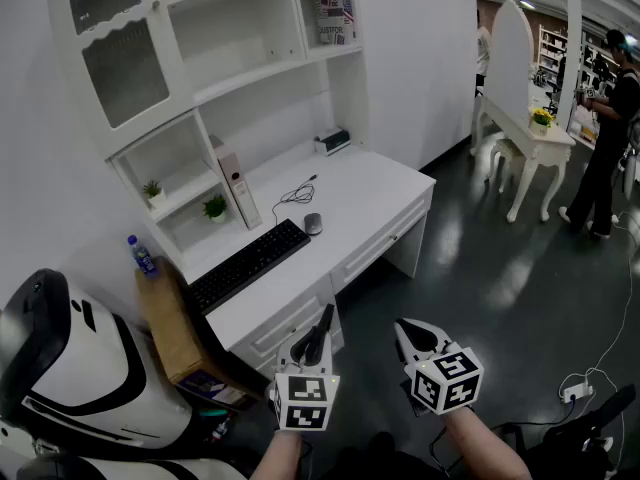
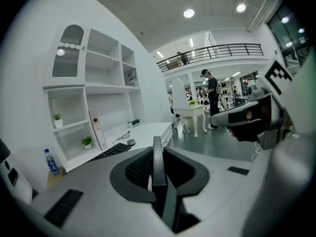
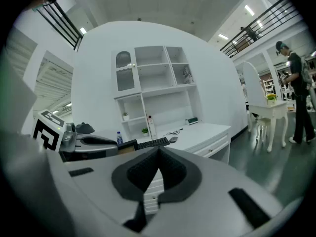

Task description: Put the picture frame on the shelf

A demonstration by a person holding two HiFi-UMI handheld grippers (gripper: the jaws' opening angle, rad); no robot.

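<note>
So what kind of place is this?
Probably a furniture showroom, not a home: a white desk with hutch shelves, a white dressing table with arched mirror on open floor, and a black-railed mezzanine above.

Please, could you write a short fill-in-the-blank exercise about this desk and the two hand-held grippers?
1. On the white wooden desk, the small grey mouse lies beside the long black ____.
2. The jaws of the left hand-held gripper and the right hand-held gripper are ____ (open/shut).
3. The small green potted plants left of the upright white binder number ____.

Missing words: keyboard; shut; two.
</note>
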